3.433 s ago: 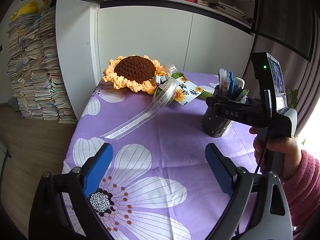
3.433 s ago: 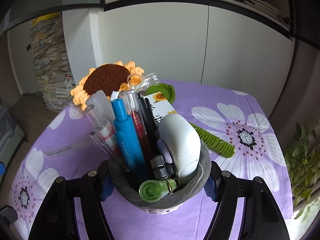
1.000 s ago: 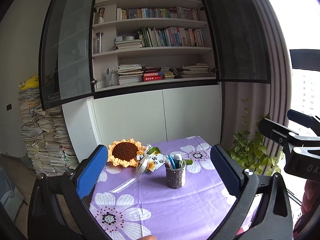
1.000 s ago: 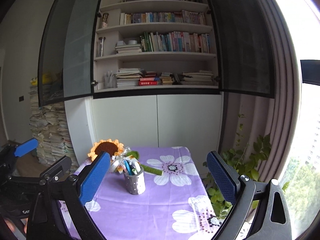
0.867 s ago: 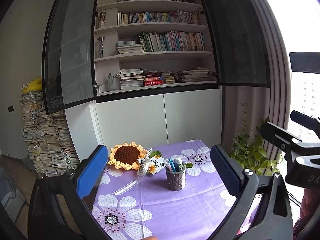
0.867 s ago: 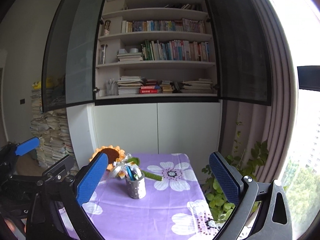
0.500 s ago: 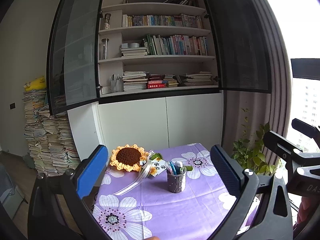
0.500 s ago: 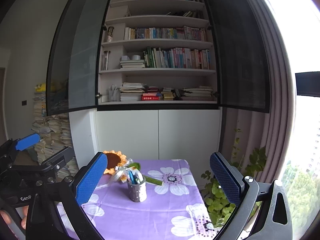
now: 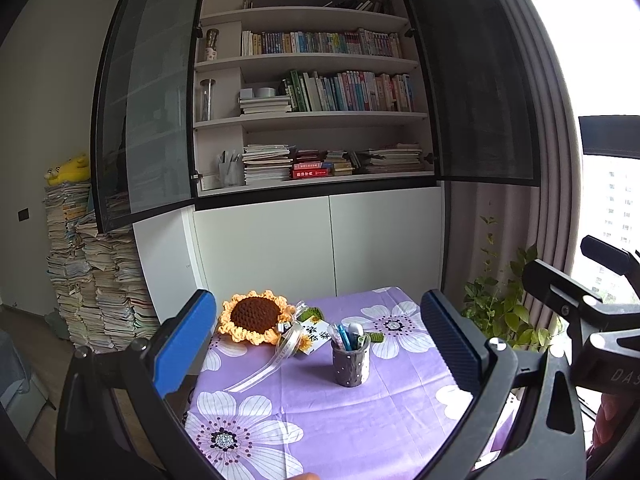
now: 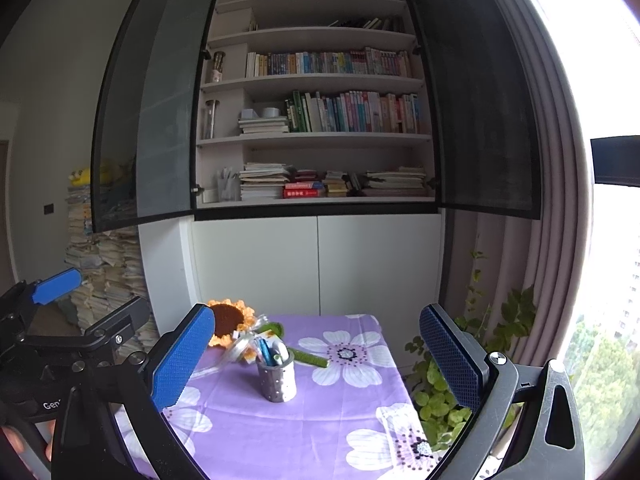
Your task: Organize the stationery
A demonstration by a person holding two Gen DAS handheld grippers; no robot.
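You're holding both grippers well back from the table (image 9: 360,412), pointing them almost level at it. Your left gripper (image 9: 320,344) is standing wide, its blue pads (image 9: 182,344) framing the scene with nothing between them and nothing touching them. Your right gripper (image 10: 316,354) is gaping just as wide, and it's carrying nothing either. From the left view its black frame is showing at the right edge; from the right view the left gripper's frame is sitting at the lower left, with a bit of your hand (image 10: 16,440) under it.

The cup (image 9: 351,362) is standing upright on the purple flowered cloth, near the middle of the table and a little toward the far edge, with pens (image 9: 343,336) and other stationery poking out of its top. Behind it, toward the far left corner, the crocheted sunflower (image 9: 254,316) is lying flat, a ribbon (image 9: 268,364) trailing from it across the cloth, and its green stem (image 10: 308,356) is running out behind the cup.

Past the table, a bookcase (image 9: 320,92) is standing with its dark doors swung open above white cupboards. Paper stacks (image 9: 92,280) are piled at the left, a plant (image 9: 504,308) and a curtain (image 9: 556,160) at the right by the window.
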